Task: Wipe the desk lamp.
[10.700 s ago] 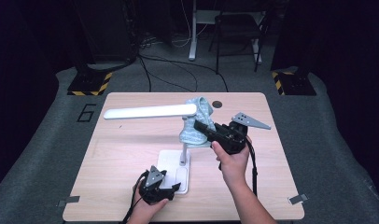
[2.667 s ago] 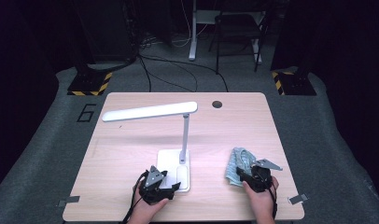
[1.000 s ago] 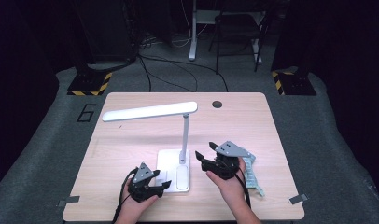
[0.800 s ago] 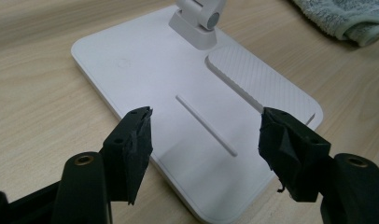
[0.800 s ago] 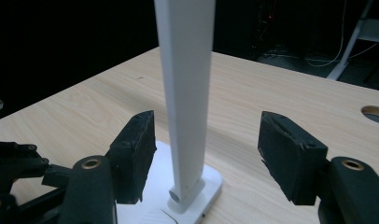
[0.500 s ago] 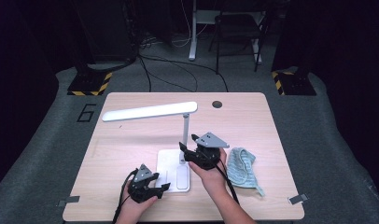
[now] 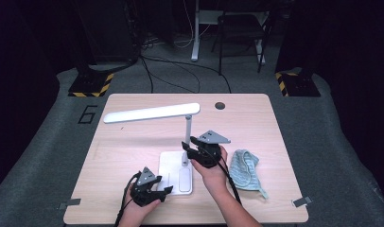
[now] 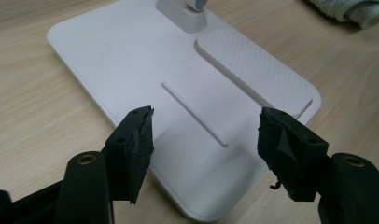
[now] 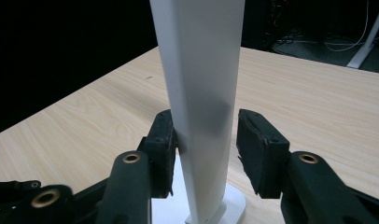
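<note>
Lamp base [image 7: 176, 172] sits lower centre on your tabletop [image 7: 133, 146]; cloth [image 7: 244, 172] right of it; your claws flank base.

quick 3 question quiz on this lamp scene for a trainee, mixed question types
1. True or false: the lamp post stands between the jaws of the right gripper.
2. Which part of the lamp lies in front of the left gripper? A) its head B) its base C) its post
3. Fill in: the blue cloth lies on the table to the ___ of the lamp base, as the high view shows it.

Key: 1 true; 2 B; 3 right
</note>
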`<state>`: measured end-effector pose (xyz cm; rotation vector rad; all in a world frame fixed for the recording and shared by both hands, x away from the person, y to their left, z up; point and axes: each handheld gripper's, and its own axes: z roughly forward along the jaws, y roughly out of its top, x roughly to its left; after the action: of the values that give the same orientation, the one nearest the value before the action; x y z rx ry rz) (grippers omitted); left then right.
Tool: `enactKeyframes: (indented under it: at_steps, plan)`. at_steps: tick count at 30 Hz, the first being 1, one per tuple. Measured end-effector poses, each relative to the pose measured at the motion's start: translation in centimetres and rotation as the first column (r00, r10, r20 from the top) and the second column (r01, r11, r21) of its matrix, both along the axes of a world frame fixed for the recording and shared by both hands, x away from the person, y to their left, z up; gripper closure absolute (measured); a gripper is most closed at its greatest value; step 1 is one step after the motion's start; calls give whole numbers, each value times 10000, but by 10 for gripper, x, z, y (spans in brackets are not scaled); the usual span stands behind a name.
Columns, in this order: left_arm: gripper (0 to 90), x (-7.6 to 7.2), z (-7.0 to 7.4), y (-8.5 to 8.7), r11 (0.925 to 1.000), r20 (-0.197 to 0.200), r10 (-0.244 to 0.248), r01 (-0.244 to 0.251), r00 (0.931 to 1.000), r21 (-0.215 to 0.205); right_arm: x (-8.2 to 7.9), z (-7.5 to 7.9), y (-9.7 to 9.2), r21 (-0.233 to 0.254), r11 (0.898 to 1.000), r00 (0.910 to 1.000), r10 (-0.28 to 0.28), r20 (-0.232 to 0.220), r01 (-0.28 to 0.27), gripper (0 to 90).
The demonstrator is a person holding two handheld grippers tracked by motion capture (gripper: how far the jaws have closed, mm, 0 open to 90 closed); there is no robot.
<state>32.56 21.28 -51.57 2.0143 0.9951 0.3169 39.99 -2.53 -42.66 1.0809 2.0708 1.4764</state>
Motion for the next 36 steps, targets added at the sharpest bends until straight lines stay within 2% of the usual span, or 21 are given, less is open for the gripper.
enactKeyframes:
  at_steps: [1,2,3,4,5,8,10,14,15,16,20,22,24,26,28,29,33,35,36]
  plan:
    - [351,0,0,1,10000,49,33,-33,10000,41,1,1,2,-113,9999,9999,34,140,-32,608]
    - [351,0,1,1,10000,-79,32,-32,10000,35,1,1,2,-113,9999,9999,34,140,-32,608]
    - [348,-1,0,1,9996,82,248,-249,9997,100,2,2,3,-236,9997,9999,26,168,-22,617]
    - [344,-1,0,1,9996,82,248,-249,9997,100,2,2,3,-236,9997,9999,26,168,-22,617]
    - [344,-1,-1,1,9992,-13,381,-381,9993,149,2,2,3,-239,9997,9998,46,213,-41,618]
    - [345,0,-2,3,9993,-287,275,-267,9992,276,4,2,2,-207,9997,9997,160,190,-156,634]
    - [350,0,-4,2,9997,-531,258,-260,9983,-21,7,3,1,-186,9996,9996,234,128,-232,651]
    - [367,-3,-5,-6,9997,-534,-245,241,9983,-71,11,3,0,14,9994,9993,340,-162,-340,686]
    - [367,-4,-5,-8,9987,-571,-517,519,9970,9,12,3,-1,80,9993,9992,369,-148,-368,692]
    - [360,-4,-5,-8,9968,-388,-768,776,9963,188,13,4,-1,127,9992,9990,395,-221,-392,699]
    - [360,-5,-6,-13,9942,-271,-1052,1057,9941,183,17,4,-1,245,9990,9985,371,-399,-361,720]
    - [354,-5,-6,-15,9916,-236,-1270,1275,9916,205,19,5,-1,160,9990,9985,412,-351,-407,729]
    - [348,-5,-6,-17,9921,-80,-1236,1237,9923,192,20,5,0,160,9989,9983,449,-364,-444,731]
    - [345,-5,-5,-17,9914,-353,-1307,1310,9908,53,22,5,0,236,9986,9977,492,-459,-482,731]
    - [345,-3,-5,-17,9898,-191,-1417,1419,9897,88,24,5,0,356,9981,9973,524,-508,-506,731]
    - [343,-4,-6,-20,9914,-88,-1305,1305,9914,-16,26,4,1,469,9972,9968,599,-538,-574,730]
    - [331,-6,-6,-23,9904,-190,-1379,1378,9903,-42,28,3,2,665,9964,9966,570,-603,-530,728]
    - [328,-5,-6,-24,9895,-6,-1443,1443,9895,51,28,2,2,805,9958,9964,489,-694,-433,725]
    - [328,-5,-6,-24,9891,-199,-1466,1464,9890,-142,29,2,1,819,9955,9962,534,-694,-476,725]
